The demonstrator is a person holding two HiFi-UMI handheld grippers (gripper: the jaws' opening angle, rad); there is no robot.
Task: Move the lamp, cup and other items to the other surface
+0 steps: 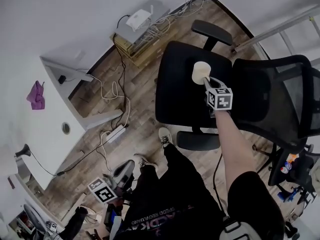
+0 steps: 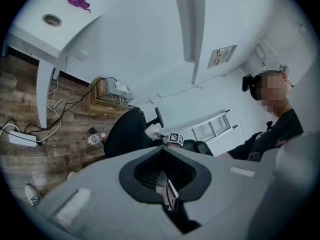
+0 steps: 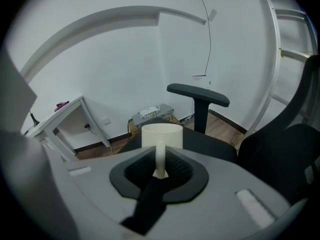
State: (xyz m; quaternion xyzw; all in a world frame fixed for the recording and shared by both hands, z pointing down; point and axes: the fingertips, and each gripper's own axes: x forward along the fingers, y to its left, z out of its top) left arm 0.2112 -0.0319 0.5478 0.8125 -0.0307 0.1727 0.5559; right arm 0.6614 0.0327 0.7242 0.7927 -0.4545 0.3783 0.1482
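Note:
A cream cup (image 1: pixel 201 73) hangs just above the black office-chair seat (image 1: pixel 175 94), and my right gripper (image 1: pixel 206 81) is shut on its handle. From the right gripper view, the cup (image 3: pixel 161 134) stands upright in front of the jaws with the handle pinched at the right gripper (image 3: pixel 160 171). My left gripper (image 1: pixel 122 174) is low beside the person's legs. Its jaws (image 2: pixel 167 186) stand close together on a small thin object that I cannot identify. That view also shows the cup (image 2: pixel 151 132) far off. A black lamp (image 1: pixel 22 151) stands on the white desk (image 1: pixel 30 129).
A purple cloth (image 1: pixel 36 95) lies on the desk. Cables and a power strip (image 1: pixel 115 132) run over the wooden floor beside a box of devices (image 1: pixel 137 26). The chair's mesh back (image 1: pixel 280 104) and armrests (image 1: pixel 211 32) flank the seat. A ladder (image 1: pixel 290 26) leans at the right.

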